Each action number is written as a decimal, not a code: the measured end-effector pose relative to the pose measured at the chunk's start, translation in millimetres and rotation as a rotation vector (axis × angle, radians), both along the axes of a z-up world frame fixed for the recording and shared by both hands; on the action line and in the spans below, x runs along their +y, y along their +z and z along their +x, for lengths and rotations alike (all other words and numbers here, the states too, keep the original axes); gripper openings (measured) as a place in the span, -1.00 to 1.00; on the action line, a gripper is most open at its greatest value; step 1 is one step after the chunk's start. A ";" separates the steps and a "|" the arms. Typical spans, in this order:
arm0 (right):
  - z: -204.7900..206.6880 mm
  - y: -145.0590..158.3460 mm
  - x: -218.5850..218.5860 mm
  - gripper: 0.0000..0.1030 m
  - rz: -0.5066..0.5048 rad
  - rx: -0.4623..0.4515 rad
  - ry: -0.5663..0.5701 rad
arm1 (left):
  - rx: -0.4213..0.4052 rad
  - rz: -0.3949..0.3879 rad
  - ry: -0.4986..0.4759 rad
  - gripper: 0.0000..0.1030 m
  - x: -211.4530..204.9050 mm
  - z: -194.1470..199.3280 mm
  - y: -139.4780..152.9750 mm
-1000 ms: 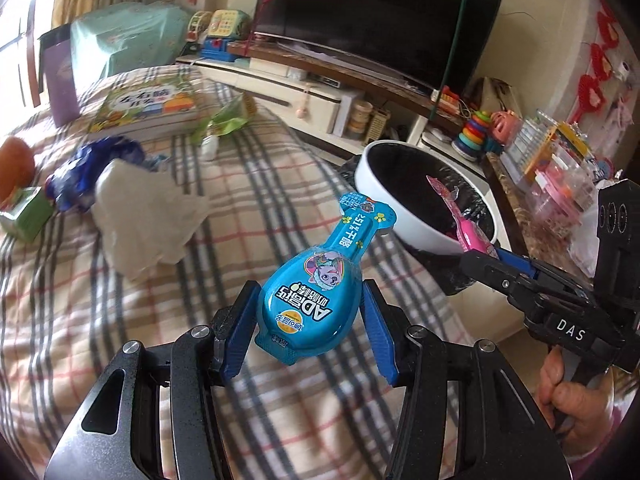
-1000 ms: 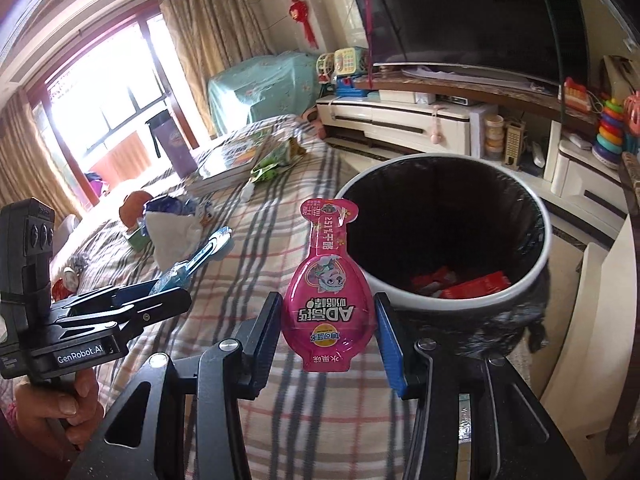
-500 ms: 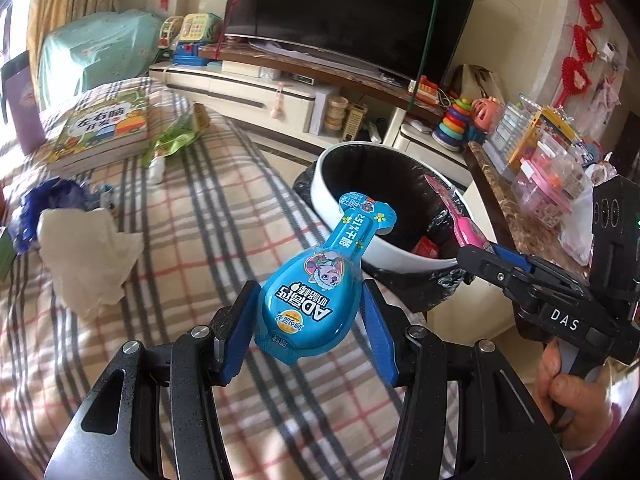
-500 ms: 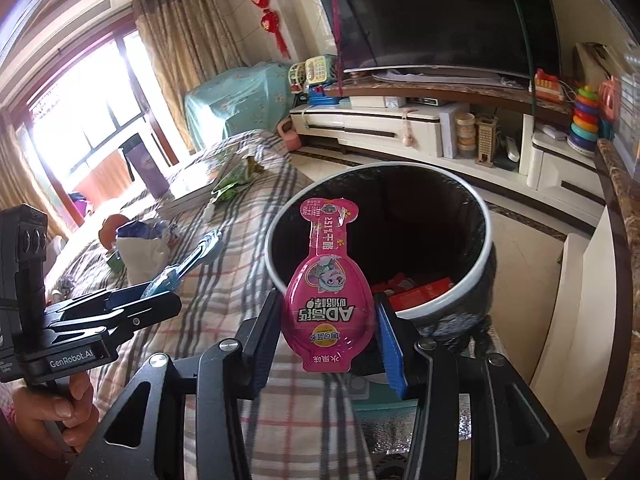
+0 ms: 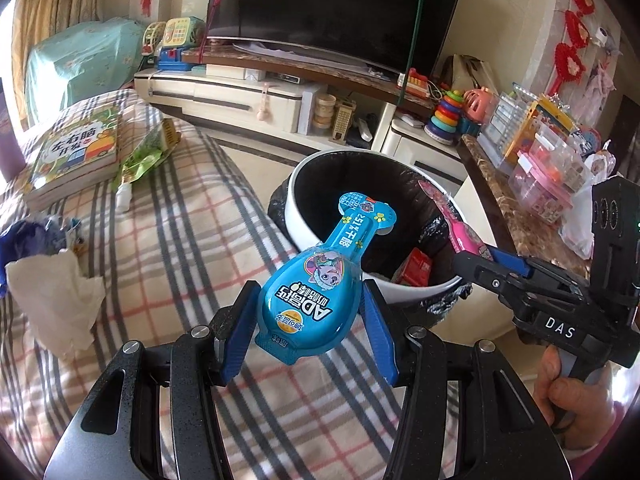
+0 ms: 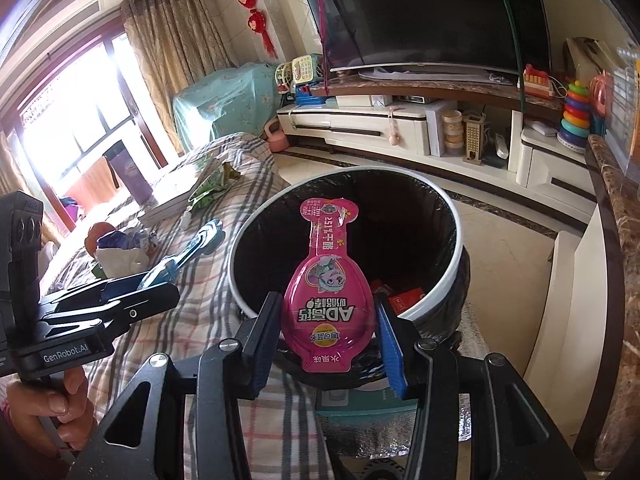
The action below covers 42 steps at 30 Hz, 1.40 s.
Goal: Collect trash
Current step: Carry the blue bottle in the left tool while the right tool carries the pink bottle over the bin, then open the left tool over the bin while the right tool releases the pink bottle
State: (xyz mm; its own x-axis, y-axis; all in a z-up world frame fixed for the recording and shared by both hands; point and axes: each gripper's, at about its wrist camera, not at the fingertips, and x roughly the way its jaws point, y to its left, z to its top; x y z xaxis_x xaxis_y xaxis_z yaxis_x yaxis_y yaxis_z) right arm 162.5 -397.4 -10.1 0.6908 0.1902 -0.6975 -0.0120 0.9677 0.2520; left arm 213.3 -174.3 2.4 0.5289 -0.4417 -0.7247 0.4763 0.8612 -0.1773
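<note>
My left claw (image 5: 308,316) is clamped on a blue egg-shaped snack packet (image 5: 316,296), its blue pads pressing the wide belly from both sides. The packet's narrow neck points forward and up, and its tip lies over the near part of the white-rimmed trash bin (image 5: 308,228), which is lined with a black bag. My right claw (image 6: 326,336) grips a matching pink packet (image 6: 328,300) the same way, the pads tight against its sides and the neck standing up in front of the bin's (image 6: 452,280) open mouth. In the left wrist view I see the right claw (image 5: 476,254) from the side, reaching in over the bin's rim with the pink packet (image 5: 452,220) sticking out above the opening. In the right wrist view the left claw (image 6: 154,282) comes in from the left edge over the striped bed cover (image 6: 208,304), the blue packet (image 6: 188,250) jutting from it just short of the bin's rim. Red wrappers (image 6: 404,296) lie at the bottom of the bin. A hand (image 5: 568,392) holds the right claw's handle; another hand (image 6: 52,408) holds the left one.

More litter lies on the bed behind me: a crumpled white tissue (image 5: 56,296), a blue wrapper (image 5: 24,240) beside it, and a green wrapper (image 5: 148,156) next to a picture book (image 5: 76,152).
</note>
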 end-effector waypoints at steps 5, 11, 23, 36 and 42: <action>6.3 1.9 -7.3 -0.10 -0.009 0.001 -0.006 | -0.001 0.011 -0.013 -0.02 -11.1 9.1 0.1; 16.5 3.2 -13.4 -0.10 -0.015 0.005 -0.008 | -0.003 0.025 -0.030 -0.02 -23.6 17.6 0.5; 33.6 -2.4 -21.5 -0.10 -0.016 0.029 -0.007 | -0.013 0.046 -0.048 -0.02 -42.3 31.2 2.5; 44.8 -5.8 -28.2 -0.10 -0.024 0.058 -0.007 | -0.003 0.076 -0.062 -0.02 -55.0 42.0 -1.3; 49.9 -6.4 -31.1 -0.08 -0.021 0.066 -0.014 | 0.002 0.077 -0.062 -0.01 -57.6 44.7 -1.0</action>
State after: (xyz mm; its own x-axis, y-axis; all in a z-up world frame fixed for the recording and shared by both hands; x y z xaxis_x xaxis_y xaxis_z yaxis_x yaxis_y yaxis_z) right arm 212.4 -428.4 -16.5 0.6460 0.1662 -0.7450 0.0172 0.9726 0.2319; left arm 258.0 -232.0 1.3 0.5002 -0.4165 -0.7592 0.5291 0.8410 -0.1127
